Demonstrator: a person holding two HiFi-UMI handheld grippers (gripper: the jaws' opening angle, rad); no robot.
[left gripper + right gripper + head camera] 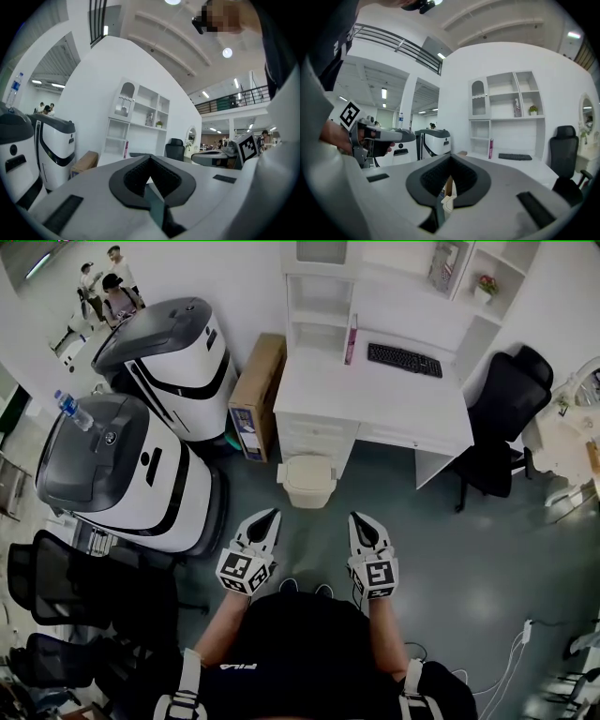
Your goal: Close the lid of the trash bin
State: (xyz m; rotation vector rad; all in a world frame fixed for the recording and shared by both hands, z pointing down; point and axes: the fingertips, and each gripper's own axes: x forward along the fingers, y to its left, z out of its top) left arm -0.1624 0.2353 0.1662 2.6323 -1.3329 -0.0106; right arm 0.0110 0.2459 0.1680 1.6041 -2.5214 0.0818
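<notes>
Cream plastic trash bin (pixel 307 480) sits dead ahead, midway between left tool (pixel 272 515) and right tool (pixel 356 517), both closed on nothing.

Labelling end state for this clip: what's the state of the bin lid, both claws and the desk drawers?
trash bin lid, down, closed.
left claw, shut, nothing in it.
right claw, shut, nothing in it.
desk drawers, pushed in as far as the head view shows.
</notes>
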